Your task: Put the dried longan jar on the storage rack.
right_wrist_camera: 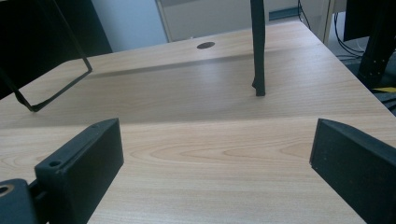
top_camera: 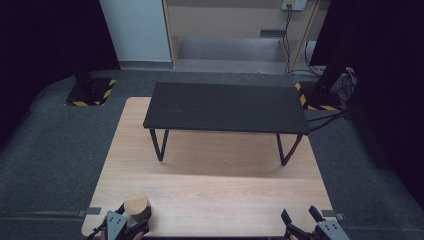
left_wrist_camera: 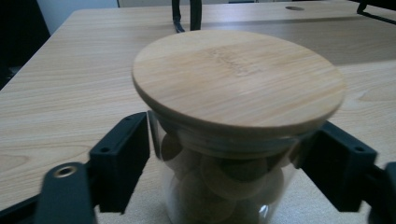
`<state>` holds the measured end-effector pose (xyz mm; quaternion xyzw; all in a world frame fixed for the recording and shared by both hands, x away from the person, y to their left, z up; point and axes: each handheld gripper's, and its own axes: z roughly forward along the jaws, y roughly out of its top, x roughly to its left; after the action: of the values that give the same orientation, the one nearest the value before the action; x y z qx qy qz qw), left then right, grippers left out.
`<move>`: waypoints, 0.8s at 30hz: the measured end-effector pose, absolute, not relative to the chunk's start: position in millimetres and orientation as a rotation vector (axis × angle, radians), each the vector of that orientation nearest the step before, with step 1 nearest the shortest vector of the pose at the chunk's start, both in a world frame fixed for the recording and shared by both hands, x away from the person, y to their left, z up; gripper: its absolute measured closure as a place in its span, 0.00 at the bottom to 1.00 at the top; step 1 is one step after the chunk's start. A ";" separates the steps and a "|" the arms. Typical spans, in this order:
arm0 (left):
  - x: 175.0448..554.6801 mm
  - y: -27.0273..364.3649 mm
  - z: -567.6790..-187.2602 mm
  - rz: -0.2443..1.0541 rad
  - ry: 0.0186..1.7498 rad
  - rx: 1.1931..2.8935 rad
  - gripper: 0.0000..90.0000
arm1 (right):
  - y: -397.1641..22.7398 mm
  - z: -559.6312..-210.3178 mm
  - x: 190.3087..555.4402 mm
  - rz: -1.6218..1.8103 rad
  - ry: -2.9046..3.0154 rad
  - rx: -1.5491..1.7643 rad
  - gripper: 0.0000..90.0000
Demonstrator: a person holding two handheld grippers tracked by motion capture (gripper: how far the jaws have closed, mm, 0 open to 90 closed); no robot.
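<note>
At the near left corner of the wooden table (top_camera: 210, 195), the left gripper (top_camera: 134, 220) has its two black jaws clamped on a glass jar (top_camera: 136, 207), one jaw on each side of the clear wall just under the lid. In the left gripper view the jar (left_wrist_camera: 219, 186) stands upright on the table top and close to the camera, capped by a round wooden lid (left_wrist_camera: 238, 77) that overhangs the glass all round; through the glass, rounded brownish pieces are stacked inside, though what they are cannot be told. The left jaw lies flat against the glass at the left of that view and the right jaw meets it at the right, so the grip is on the body of the jar and not on the lid. Farther back, across the middle of the table, stands a low black shelf (top_camera: 225, 107) on thin black wire legs, with bare wood beneath and in front of it; the jar is well apart from it, toward the person's side. At the near right corner, the right gripper (top_camera: 301, 218) rests low at the table's edge with its jaws spread wide and nothing between them. In the right gripper view the gripper (right_wrist_camera: 217, 154) shows bare wood between the two jaws, one shelf leg (right_wrist_camera: 258, 46) standing ahead and a small round hole (right_wrist_camera: 206, 45) in the table top beyond.
</note>
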<state>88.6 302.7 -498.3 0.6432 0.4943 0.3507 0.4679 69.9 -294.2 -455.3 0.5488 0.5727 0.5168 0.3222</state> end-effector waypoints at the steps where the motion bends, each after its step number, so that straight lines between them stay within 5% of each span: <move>1: 88.6 302.7 -498.3 0.860 1.213 1.578 0.27 | -294.2 -455.3 69.9 1.357 1.504 1.441 0.03; 9: 87.9 306.6 -478.5 0.843 1.197 1.590 0.27 | -292.7 -453.8 69.3 1.364 1.496 1.436 0.04; 24: 125.9 310.7 -375.2 0.784 1.036 1.589 0.27 | -288.5 -452.3 76.1 1.369 1.535 1.403 0.04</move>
<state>125.9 310.7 -375.2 0.6623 0.4317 0.3268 0.5179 76.1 -288.5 -452.3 0.5338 0.5841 0.5210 0.3201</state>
